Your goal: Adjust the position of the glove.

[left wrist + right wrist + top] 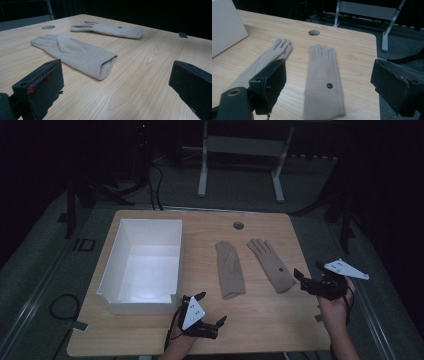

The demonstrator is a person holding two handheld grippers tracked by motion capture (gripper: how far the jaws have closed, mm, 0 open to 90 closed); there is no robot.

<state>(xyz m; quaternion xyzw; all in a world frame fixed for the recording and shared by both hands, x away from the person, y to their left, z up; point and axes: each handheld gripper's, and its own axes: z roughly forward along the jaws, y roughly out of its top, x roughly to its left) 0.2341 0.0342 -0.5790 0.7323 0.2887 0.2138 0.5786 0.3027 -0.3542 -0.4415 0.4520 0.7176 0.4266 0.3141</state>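
Two beige gloves lie flat on the wooden table (260, 315), fingers pointing away from me. The left glove (230, 268) (75, 53) (262, 61) has its cuff toward my left gripper (210, 308), which stands open near the table's front edge, a short way from the cuff. The right glove (270, 264) (323, 82) (110, 30) carries a small dark round button. My right gripper (309, 270) hovers open just behind that glove's cuff, jaws wide apart on either side of it, nothing between them.
A white open box (142, 265) (224, 27) stands on the table's left half. A round cable hole (238, 225) (314, 32) sits near the far edge. Beyond the table stand a white desk frame (240, 160) and dark floor cables (155, 185).
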